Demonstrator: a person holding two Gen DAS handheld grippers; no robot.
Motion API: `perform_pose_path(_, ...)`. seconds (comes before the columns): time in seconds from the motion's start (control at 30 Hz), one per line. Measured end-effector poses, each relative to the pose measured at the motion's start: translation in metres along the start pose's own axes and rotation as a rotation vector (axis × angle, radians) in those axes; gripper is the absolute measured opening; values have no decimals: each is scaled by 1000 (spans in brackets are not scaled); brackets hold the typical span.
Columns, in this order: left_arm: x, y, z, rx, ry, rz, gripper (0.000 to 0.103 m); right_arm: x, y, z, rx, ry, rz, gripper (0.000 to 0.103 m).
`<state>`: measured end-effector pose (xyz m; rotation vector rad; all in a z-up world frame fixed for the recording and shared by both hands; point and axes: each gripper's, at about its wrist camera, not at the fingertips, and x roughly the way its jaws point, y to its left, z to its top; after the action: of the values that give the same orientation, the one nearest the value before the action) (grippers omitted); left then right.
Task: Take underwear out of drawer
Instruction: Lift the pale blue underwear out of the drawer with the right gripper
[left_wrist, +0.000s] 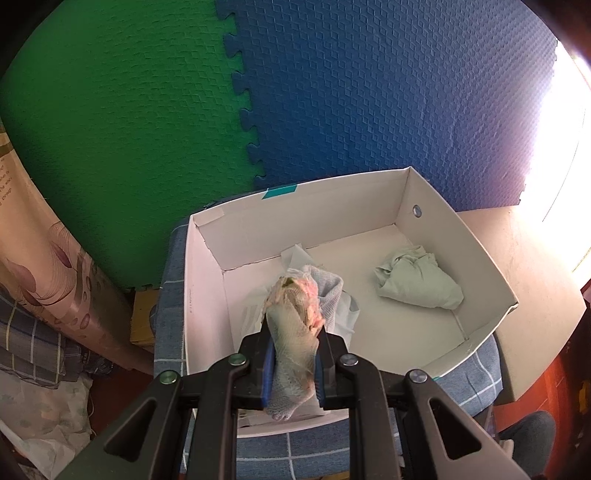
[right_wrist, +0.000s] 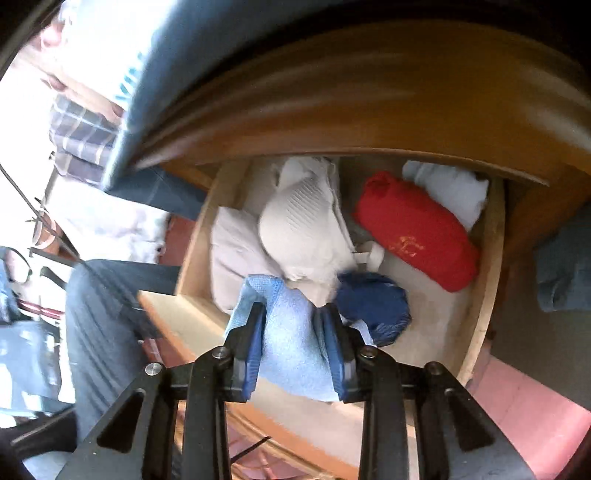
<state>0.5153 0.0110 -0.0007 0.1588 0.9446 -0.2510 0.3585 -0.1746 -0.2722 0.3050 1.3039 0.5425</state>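
Left gripper (left_wrist: 293, 326) clenched on a pale mesh undergarment (left_wrist: 295, 332) with pinkish and yellowish folds, its jaws pressing the cloth from both sides; a loose end of the fabric hangs below the pads, toward the camera. Directly beyond and beneath this gripper stands an open white cardboard box (left_wrist: 207, 280), resting on a blue checked cushion (left_wrist: 166, 295). Inside the box, just ahead of the fingertips, lies crumpled white paper or cloth (left_wrist: 343, 314); farther ahead and to the gripper's right lies a bunched pale green garment (left_wrist: 417, 280), apart from the held piece. Behind the box, green (left_wrist: 122, 129) and blue foam mats (left_wrist: 388, 96) interlock. Right gripper (right_wrist: 291, 315) grasping a light blue knitted undergarment (right_wrist: 291, 339), the cloth bulging between the blue pads (right_wrist: 255, 350) above the front edge of an open wooden drawer (right_wrist: 487, 295). Still in the drawer, ahead of the fingertips: a dark blue rolled item (right_wrist: 373, 306) just to the right, a white ribbed garment (right_wrist: 303, 225) ahead, a red bundle (right_wrist: 417, 232) farther right, and a pale folded piece (right_wrist: 236, 254) to the left.
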Motion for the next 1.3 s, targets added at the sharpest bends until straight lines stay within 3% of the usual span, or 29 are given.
perform_pose_path(0.3,7,2,-2,-13,19,5,17,9,-6,-9,23,-9,44,28)
perform_pose_path(0.43,7,4,1,-26,24,5,17,11,-22,-8,126,-11,212,29)
perform_pose_path(0.9,15,1,4,-31,35,22,17,9,-19,-6,113,-26,165,29)
perform_pose_path(1.3,48,3,-3,-61,90,71,18,-2,-8,-8,72,-61,172,29)
